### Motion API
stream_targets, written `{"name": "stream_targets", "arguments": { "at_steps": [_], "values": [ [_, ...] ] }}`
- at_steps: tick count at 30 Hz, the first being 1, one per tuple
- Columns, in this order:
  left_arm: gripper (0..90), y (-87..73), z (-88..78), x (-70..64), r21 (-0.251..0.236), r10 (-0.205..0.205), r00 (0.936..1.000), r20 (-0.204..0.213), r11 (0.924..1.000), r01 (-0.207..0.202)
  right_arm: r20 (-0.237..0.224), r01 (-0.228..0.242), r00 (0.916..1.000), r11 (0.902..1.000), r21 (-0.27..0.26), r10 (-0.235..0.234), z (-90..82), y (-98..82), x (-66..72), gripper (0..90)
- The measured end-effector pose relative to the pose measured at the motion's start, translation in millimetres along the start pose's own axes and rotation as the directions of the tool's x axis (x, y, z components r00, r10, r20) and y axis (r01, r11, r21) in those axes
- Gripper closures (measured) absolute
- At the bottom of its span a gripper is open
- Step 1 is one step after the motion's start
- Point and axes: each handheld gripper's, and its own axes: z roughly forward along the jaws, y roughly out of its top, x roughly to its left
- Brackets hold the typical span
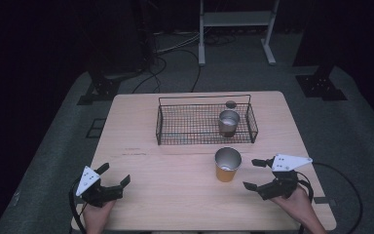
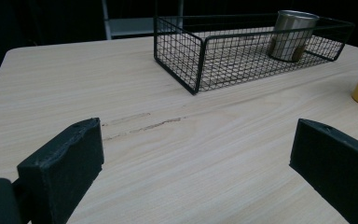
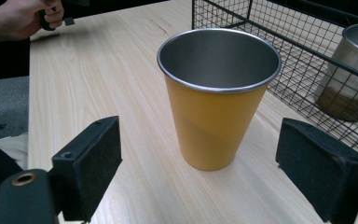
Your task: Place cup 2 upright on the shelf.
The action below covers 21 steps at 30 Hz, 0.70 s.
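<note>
the right tool (image 3: pixel 200 172), released with jaws spread, faces the upright yellow steel-lined tapered cup (image 3: pixel 216 112) standing just ahead between them, far nearer than the released left tool (image 1: pixel 108 179).

My high view looks down and forward over the whole table (image 1: pixel 175 195). My gripper views sit low, near the tabletop, sharing the wire basket (image 2: pixel 200 60) at upper right.
</note>
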Motion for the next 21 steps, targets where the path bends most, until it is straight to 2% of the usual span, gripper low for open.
{"name": "stream_targets", "arguments": {
  "at_steps": [8,12,21],
  "values": [
    [1.7,-0.7,-1.1,1.2,0.0,-0.003,1.0,0.001,1.0,0.003,0.009,-0.019,0.9998,0.9998,0.009,0.019,16.7,-1.0,-4.1,13.2],
    [1.7,-1.1,-1.7,2.2,0.003,-0.005,1.0,0.002,1.0,0.005,0.005,-0.05,0.9988,0.9988,-0.001,0.05,20.6,-1.1,-7.7,13.0],
    [1.7,-0.7,-2.2,1.6,0.002,-0.001,1.0,0.001,1.0,0.001,0.008,-0.061,0.9981,0.9981,0.0,0.061,29.3,-0.6,-11.8,12.8]
  ]
}}
